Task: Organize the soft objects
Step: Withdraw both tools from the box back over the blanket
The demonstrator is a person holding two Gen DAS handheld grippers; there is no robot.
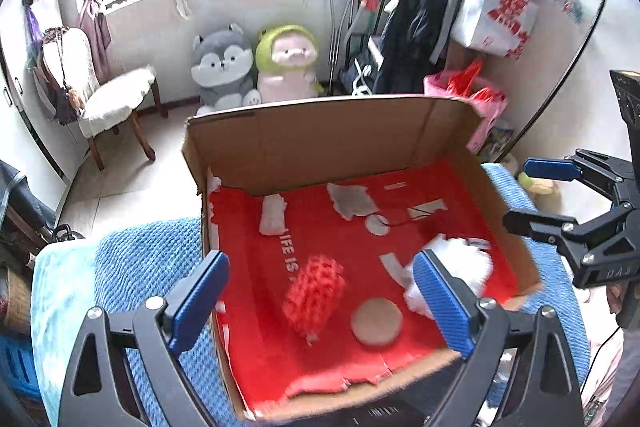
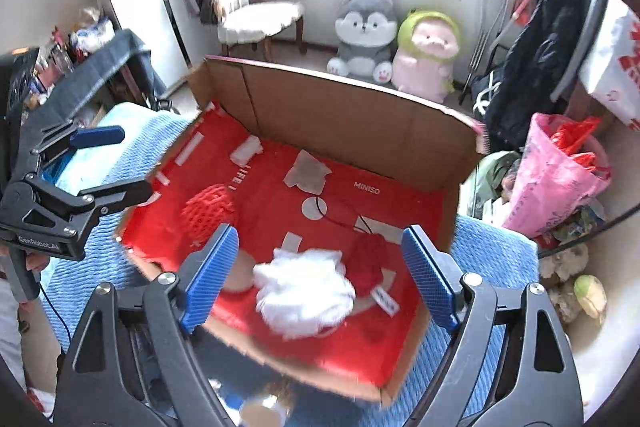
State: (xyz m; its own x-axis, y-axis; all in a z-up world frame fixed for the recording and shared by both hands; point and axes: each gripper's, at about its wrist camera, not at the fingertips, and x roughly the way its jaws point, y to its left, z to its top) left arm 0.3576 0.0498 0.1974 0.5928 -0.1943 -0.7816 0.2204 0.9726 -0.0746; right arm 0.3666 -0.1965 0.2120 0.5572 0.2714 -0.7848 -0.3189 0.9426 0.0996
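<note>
My left hand-held gripper [image 1: 320,301] hangs over the near edge of the cardboard box [image 1: 332,139], its blue pads spread wide with nothing between them. My right hand-held gripper [image 2: 318,277] is just as wide open and empty, poised over the box's near right corner; in the left wrist view it shows at the right edge [image 1: 532,193], jaws apart.

The box sits on a blue knitted blanket [image 1: 148,251] and has a red lining [image 1: 260,291]. Inside it, a white fluffy item [image 2: 304,291] lies near the front right corner, blurred enough that I can't say what it is. A dark red soft piece [image 2: 368,259] lies just beside it on the right. A red net-textured sponge [image 1: 314,293] lies toward the front left, with a round tan pad [image 1: 376,321] just beside it, nearer the front edge.

Beyond the box, two plush toys [image 1: 256,67] sit on the floor against the wall.
</note>
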